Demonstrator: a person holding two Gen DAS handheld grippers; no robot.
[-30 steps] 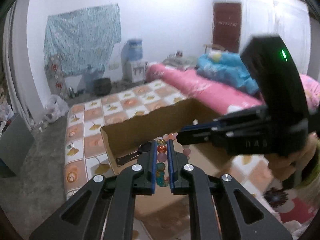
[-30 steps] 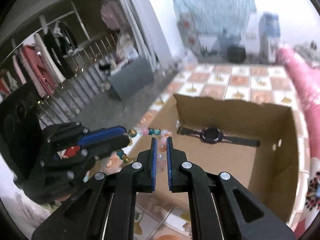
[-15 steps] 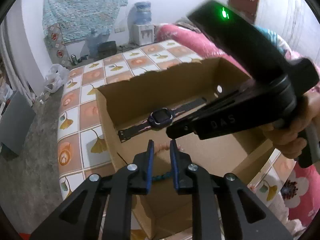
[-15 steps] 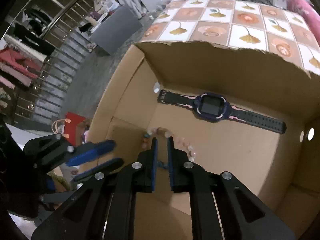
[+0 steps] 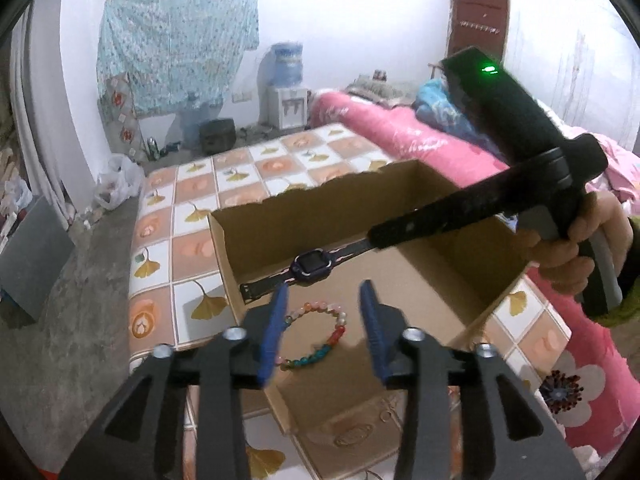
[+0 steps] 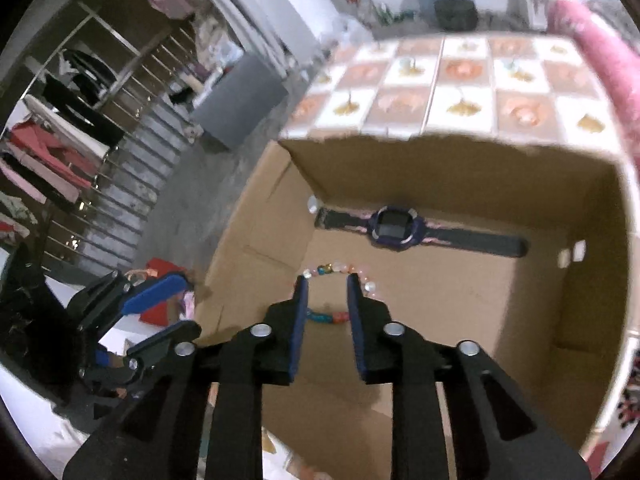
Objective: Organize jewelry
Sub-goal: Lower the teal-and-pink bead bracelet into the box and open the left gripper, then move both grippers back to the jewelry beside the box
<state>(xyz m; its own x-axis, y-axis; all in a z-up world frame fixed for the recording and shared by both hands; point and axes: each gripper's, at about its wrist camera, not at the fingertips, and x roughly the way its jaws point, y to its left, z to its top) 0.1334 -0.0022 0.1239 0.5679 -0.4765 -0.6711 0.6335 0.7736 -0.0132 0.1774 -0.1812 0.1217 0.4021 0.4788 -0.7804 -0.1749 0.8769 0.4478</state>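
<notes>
A multicoloured bead bracelet point(image 5: 335, 334) lies flat on the floor of an open cardboard box point(image 5: 320, 200), free of both grippers. My left gripper point(image 5: 324, 292) hovers over it with its jaws opening, the blue pads apart from the beads. My right gripper point(image 6: 327, 281) is also opening just above the bracelet point(image 6: 329, 317), not pressing on it. A dark purple watch point(image 5: 312, 265) lies stretched along the box's far wall, also visible as the watch point(image 6: 394, 227). The right gripper point(image 5: 384, 235) reaches in from the right, and the left gripper point(image 6: 176, 309) sits at the box's left side.
The box point(image 6: 440, 176) stands on a mat with orange and white squares point(image 5: 192, 248). A pink blanket point(image 5: 420, 148) runs along the right. A hand point(image 5: 580, 236) holds the right gripper. A clothes rack point(image 6: 60, 140) and a grey case point(image 6: 240, 100) stand to the left.
Both grippers held the bracelet together above the box, then lowered it inside. Now both have opened and the bracelet lies loose on the box floor.
</notes>
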